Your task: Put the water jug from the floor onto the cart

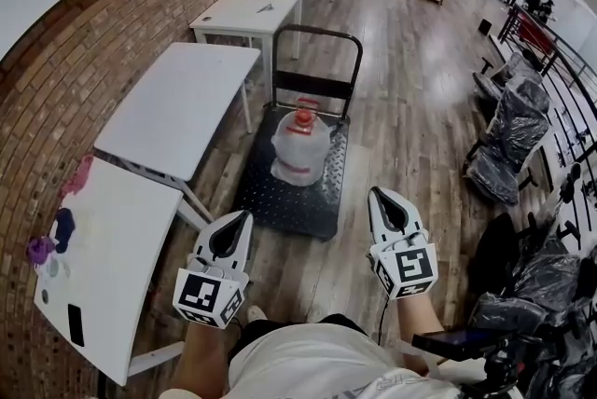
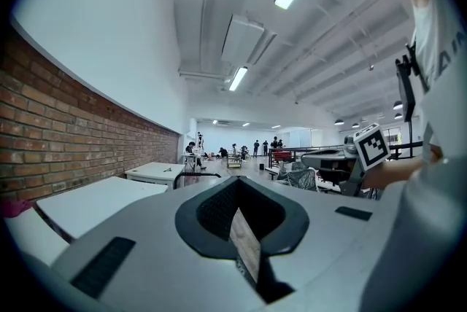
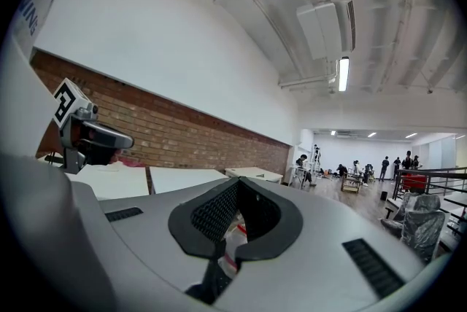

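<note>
- Left gripper (image 1: 244, 216) and right gripper (image 1: 376, 193): both clenched, jaws pressed together on nothing, side by side.
- Only the head view shows the water jug (image 1: 300, 148). It stands upright on the cart (image 1: 280, 201), at 12 o'clock from the grippers and well apart from them.
- The left gripper view catches the cart's handle (image 2: 195, 174) at 11 o'clock and the other gripper's marker cube (image 2: 372, 145) at 3 o'clock.
- White tables (image 1: 177, 108) line the brick wall (image 1: 84, 43) from 9 to 11 o'clock in the head view.
</note>
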### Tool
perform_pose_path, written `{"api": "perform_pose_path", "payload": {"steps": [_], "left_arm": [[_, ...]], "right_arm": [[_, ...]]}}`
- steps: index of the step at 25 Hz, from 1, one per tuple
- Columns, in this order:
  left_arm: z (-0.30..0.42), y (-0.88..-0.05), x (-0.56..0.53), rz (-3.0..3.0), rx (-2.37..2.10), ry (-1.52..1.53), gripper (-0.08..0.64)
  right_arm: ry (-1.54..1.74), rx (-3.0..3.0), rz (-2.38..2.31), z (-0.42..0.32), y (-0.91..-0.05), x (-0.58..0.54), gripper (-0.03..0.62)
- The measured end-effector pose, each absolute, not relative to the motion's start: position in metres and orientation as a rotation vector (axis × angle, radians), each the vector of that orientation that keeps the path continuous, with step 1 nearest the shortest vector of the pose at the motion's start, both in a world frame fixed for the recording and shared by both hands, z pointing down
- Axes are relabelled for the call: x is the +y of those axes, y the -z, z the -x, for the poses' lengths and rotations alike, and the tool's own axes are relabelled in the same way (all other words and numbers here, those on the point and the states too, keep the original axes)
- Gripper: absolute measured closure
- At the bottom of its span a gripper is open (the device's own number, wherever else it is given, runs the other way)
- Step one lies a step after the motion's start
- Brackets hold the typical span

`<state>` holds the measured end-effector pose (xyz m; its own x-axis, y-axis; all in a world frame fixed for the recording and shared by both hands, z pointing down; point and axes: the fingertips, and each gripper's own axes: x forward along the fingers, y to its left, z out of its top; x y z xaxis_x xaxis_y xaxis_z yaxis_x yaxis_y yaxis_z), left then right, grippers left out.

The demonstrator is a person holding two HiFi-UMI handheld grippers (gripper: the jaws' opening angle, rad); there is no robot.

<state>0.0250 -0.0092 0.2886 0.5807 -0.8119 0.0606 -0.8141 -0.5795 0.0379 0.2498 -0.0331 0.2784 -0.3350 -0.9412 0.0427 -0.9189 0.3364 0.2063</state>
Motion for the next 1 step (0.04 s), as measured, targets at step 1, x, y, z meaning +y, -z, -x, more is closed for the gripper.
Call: {"api": "perform_pose_path", "payload": {"steps": [1], "left_arm": [[-0.0205,-0.2891,-0.0093,-2.735,-1.411,-0.054,0.558]], "right_arm": [[0.215,-2.435,-1.709,-0.2454,-0.2791,-0.0337,0.588]]}}
